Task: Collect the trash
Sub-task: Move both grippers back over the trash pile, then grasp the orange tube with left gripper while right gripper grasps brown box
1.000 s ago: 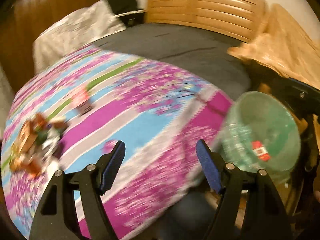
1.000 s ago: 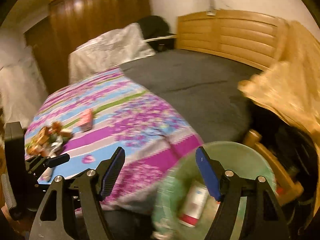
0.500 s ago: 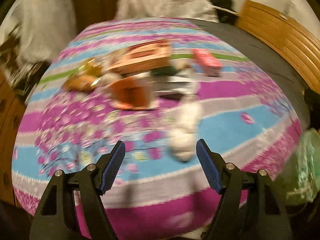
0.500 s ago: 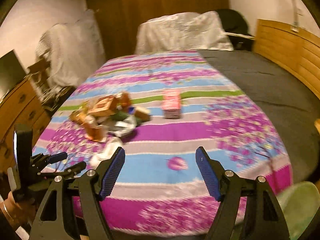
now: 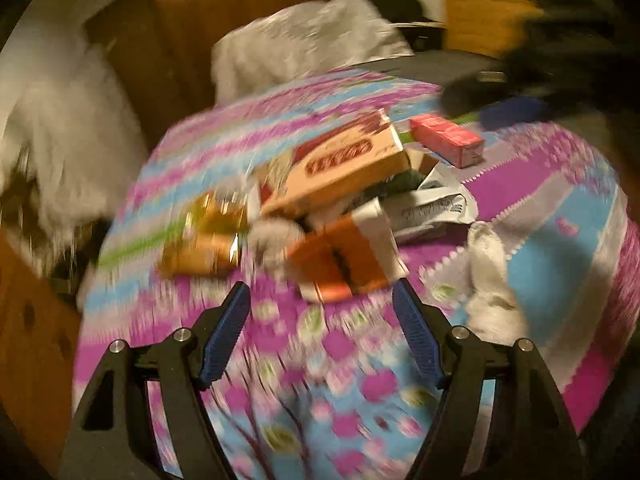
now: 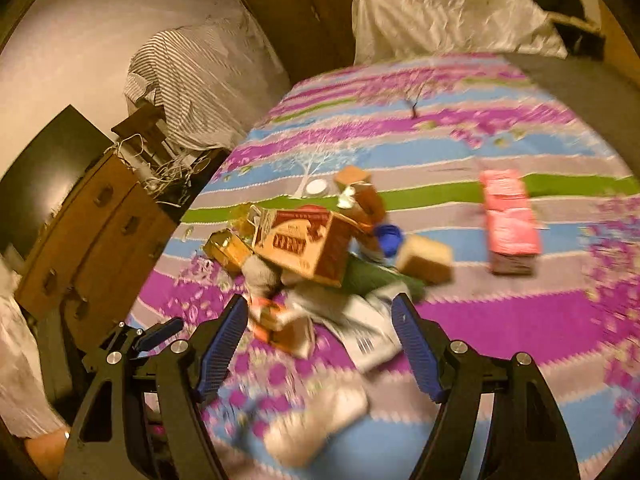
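A heap of trash lies on the flowered purple and blue bedspread (image 5: pixel 360 380). It holds a brown cardboard box (image 5: pixel 344 164) with red lettering, an orange and white carton (image 5: pixel 344 256), a gold wrapper (image 5: pixel 208 232), printed white paper (image 5: pixel 432 208) and a crumpled white tissue (image 5: pixel 488 276). A pink box (image 5: pixel 448 140) lies apart behind the heap. My left gripper (image 5: pixel 322 312) hovers open just short of the carton, holding nothing. My right gripper (image 6: pixel 320 320) is open above the carton (image 6: pixel 280 324) and the paper (image 6: pixel 368 332), touching neither. The brown box (image 6: pixel 304 244) and the pink box (image 6: pixel 508 216) lie beyond it.
A wooden dresser (image 6: pixel 92 232) with a dark screen (image 6: pixel 44 172) stands left of the bed. A striped cloth (image 6: pixel 200 80) and a white covered pile (image 6: pixel 448 12) sit behind. A small tan box (image 6: pixel 426 258) and a blue cap (image 6: pixel 388 236) lie by the heap.
Both views have swung left, away from the green bin and the headboard, onto the trash heap. Both grippers have come closer to the heap; their jaws stand as wide as before.
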The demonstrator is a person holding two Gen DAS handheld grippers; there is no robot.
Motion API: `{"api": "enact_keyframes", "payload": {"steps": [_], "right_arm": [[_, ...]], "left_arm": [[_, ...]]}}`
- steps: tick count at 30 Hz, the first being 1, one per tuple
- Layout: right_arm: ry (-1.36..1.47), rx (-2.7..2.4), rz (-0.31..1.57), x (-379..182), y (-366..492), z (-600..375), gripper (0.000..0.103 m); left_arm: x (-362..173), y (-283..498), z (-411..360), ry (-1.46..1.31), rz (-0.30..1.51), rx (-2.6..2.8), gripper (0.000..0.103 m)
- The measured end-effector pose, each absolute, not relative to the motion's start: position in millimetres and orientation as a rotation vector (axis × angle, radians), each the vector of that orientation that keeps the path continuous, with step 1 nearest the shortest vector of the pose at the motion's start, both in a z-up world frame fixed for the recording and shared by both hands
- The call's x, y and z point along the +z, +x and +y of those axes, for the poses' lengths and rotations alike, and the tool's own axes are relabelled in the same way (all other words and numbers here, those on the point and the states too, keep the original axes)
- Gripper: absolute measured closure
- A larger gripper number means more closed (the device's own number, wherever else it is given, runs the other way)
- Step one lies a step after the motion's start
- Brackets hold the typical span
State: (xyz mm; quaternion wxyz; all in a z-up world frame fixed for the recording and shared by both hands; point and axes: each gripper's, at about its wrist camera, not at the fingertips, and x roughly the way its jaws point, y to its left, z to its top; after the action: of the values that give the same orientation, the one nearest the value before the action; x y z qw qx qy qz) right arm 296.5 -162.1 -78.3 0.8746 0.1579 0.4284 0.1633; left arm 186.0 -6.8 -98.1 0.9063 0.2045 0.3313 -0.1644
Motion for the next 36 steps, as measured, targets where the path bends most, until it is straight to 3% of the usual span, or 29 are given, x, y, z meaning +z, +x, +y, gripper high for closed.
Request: {"api": "enact_keyframes", "payload": {"steps": [9,11,12,13,14,20,36], "right_arm": [[0.584,0.405,1.015,-125,373,-155,0.028],[0.625,0.42,1.022,-130,379,-157,0.042],[0.636,0.422,1.027,-133,382,-157,0.052],[0.648,0.425,1.032,-135,385,-157,0.057],[0.665,0.428,1.037,-137,386,-158,0.064],[0.696,0.453,1.007,-134,375,-164,0.07],[0.58,0.369,0.707,-19,258,-197,0.072]], "left_arm": [[-98,225,-26,0.578,0.584,-0.551,0.033],[-105,230,-34,0.638,0.587,-0.591,0.033],[-110,233,-39,0.672,0.597,-0.601,0.039],[-114,235,-42,0.687,0.606,-0.608,0.063],[-117,237,-44,0.697,0.63,-0.619,0.071],[-110,228,-36,0.617,0.653,-0.598,0.098],[-65,165,16,0.315,0.66,-0.45,0.099]]}}
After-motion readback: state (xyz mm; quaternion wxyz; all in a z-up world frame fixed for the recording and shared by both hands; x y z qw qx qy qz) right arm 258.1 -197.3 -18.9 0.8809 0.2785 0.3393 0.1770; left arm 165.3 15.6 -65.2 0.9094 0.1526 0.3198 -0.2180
